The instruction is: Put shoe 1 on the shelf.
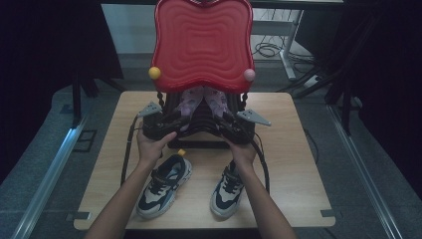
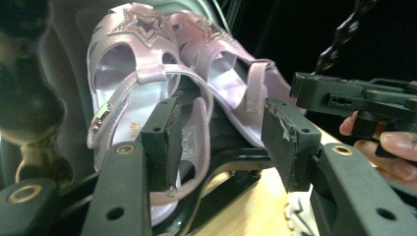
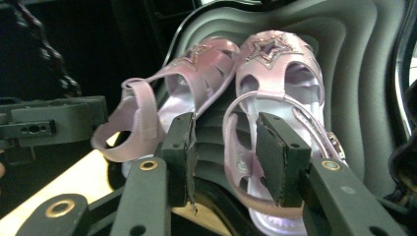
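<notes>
Two pink sandals with glittery stars lean side by side on a black ridged stand [image 1: 199, 130] under a red wavy panel [image 1: 201, 45]. My left gripper [image 1: 178, 122] is at the stand's left side and stands open [image 2: 221, 142]; the heel strap of the nearer sandal [image 2: 142, 73] curves between its pads without being pressed. My right gripper [image 1: 222, 122] is at the stand's right side, also open [image 3: 226, 157], with the heel strap of the sandal [image 3: 280, 73] in the gap, untouched. The second sandal [image 3: 196, 73] lies beside it.
Two dark blue and white sneakers [image 1: 164, 184] [image 1: 226, 189] stand on the wooden table [image 1: 293, 149] near its front edge, between my forearms. A yellow ball [image 1: 155, 72] and a pink ball [image 1: 249, 74] sit at the red panel's lower corners. Dark curtains flank the table.
</notes>
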Motion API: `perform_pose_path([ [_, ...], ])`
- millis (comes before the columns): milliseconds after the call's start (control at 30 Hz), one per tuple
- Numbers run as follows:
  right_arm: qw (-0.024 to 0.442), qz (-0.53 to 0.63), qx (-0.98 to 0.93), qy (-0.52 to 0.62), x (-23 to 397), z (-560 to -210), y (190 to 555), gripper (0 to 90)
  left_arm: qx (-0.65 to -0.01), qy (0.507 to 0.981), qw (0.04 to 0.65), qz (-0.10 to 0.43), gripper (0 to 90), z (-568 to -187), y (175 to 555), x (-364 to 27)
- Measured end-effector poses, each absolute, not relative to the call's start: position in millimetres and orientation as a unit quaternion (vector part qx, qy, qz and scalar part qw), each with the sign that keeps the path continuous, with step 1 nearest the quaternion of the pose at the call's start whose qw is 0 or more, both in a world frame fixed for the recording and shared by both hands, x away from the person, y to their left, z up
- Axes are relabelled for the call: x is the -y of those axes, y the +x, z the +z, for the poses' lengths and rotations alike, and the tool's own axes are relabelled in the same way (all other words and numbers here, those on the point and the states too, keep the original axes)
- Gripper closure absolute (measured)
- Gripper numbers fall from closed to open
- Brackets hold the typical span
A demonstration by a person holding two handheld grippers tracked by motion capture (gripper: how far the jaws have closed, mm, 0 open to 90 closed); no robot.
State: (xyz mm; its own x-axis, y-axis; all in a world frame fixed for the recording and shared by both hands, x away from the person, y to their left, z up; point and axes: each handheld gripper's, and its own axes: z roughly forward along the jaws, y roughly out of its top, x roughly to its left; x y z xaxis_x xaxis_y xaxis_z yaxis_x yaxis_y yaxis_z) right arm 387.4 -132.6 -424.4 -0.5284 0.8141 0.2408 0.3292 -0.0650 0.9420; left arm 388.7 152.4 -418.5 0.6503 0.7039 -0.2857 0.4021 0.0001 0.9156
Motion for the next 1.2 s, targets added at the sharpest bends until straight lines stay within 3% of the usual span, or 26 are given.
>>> perform_pose_path([
  [467,0.182,0.598,-0.660,0.417,141.3,-421.9,361.3,58.4,-0.393,0.687,0.599,0.119,50.5,-415.9,352.8,-172.4],
  [1200,0.153,0.591,-0.684,0.400,170.5,-433.3,316.4,57.8,-0.380,0.703,0.582,0.151,51.9,-426.0,290.8,-202.7],
])
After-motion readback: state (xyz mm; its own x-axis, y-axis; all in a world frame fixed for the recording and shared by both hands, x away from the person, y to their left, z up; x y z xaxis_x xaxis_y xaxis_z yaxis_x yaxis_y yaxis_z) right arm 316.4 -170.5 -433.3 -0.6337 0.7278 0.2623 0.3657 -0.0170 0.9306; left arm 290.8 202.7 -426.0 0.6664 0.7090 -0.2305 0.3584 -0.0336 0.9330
